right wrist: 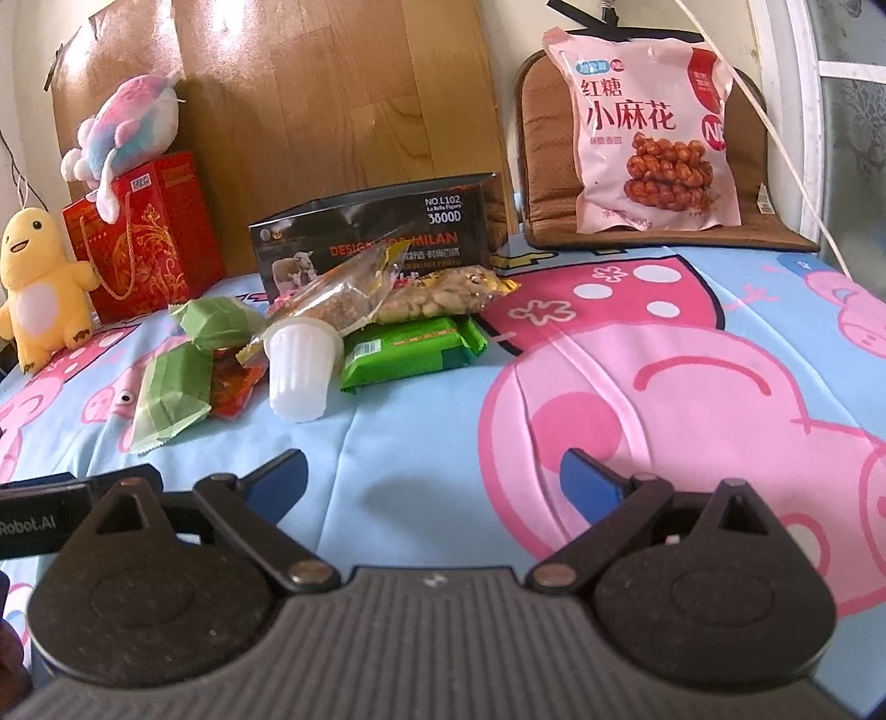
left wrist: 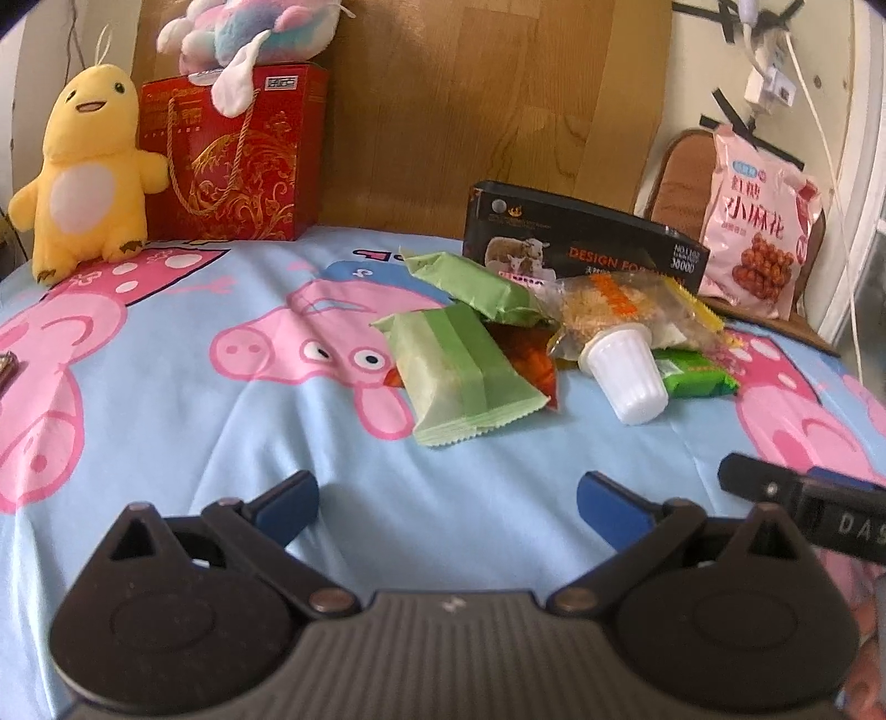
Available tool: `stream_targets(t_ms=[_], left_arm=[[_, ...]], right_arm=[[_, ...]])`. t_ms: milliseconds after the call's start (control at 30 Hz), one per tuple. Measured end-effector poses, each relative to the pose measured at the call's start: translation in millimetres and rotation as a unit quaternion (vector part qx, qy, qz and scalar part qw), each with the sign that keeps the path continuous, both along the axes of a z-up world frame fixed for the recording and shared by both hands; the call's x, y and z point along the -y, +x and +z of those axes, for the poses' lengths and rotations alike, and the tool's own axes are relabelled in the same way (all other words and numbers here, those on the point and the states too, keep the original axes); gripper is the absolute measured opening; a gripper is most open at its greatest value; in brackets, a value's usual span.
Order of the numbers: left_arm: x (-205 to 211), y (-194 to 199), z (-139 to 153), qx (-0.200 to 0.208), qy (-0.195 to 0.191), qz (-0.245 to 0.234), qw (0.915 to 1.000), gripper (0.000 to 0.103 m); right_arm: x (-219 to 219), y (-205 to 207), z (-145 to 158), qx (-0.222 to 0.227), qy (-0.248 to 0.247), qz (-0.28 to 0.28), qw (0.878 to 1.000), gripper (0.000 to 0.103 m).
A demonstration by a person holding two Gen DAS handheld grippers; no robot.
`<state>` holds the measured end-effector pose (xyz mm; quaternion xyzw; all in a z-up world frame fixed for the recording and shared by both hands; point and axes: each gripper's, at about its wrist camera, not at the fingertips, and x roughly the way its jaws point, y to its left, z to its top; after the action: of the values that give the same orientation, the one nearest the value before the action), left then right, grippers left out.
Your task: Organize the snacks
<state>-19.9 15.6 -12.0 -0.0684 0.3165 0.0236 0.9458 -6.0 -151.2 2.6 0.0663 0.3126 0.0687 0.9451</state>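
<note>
Bedsheet (left wrist: 166, 421) with pink pig print filled both views, running under and ahead of both sets of fingers. Wood board (left wrist: 470, 111) stood far ahead against the wall. Red gift bag (left wrist: 232, 160) sat far ahead-left of the left fingers, pastel plush (left wrist: 249, 27) on top, yellow plush (left wrist: 83, 166) touching its left side. Pink snack bag (right wrist: 648, 133) leaned upright on a brown cushion (right wrist: 542, 183), far ahead and right of the right fingers. Black box (right wrist: 382, 232) stood behind the snack pile, ahead of both grippers.

Snack pile lay on the sheet just in front of the box: ahead-right of the left fingers, ahead-left of the right fingers, well apart from both. Clear bag (right wrist: 354, 288) of nuts on top, leaning on the box. Two pale green packs (left wrist: 465, 376) (left wrist: 482, 288) on the pile's left, one overlapping the other. Bright green pack (right wrist: 410, 349) on the right, under the clear bag. Orange wrapper (left wrist: 526, 354) wedged between green packs, partly hidden. White cup (right wrist: 299, 365) tipped over at front, nearest the fingers.

Left gripper (left wrist: 447, 501) fingers spread wide, nothing between, hovering over bare sheet. Right gripper (right wrist: 433, 479) fingers also spread wide, empty, over the sheet; its body showed at the right edge of the left view.
</note>
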Motion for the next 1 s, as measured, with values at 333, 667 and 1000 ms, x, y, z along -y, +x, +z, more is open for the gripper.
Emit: stream_targets(t_ms=[333, 667, 1000], left_arm=[[4.4, 1.1, -0.8, -0.009, 0.027, -0.016, 0.9995, 0.103], [3.7, 0.4, -1.0, -0.008, 0.028, -0.019, 0.9994, 0.103], [2.6, 0.0, 5.0, 0.0, 0.039, -0.019, 0.999, 0.103]], right_arm=[[2.1, -2.0, 1.3, 0.008, 0.016, 0.002, 1.0, 0.097], [2.2, -1.7, 1.3, 0.007, 0.02, 0.005, 1.0, 0.097], [2.3, -1.4, 1.2, 0.007, 0.018, 0.008, 1.0, 0.097]])
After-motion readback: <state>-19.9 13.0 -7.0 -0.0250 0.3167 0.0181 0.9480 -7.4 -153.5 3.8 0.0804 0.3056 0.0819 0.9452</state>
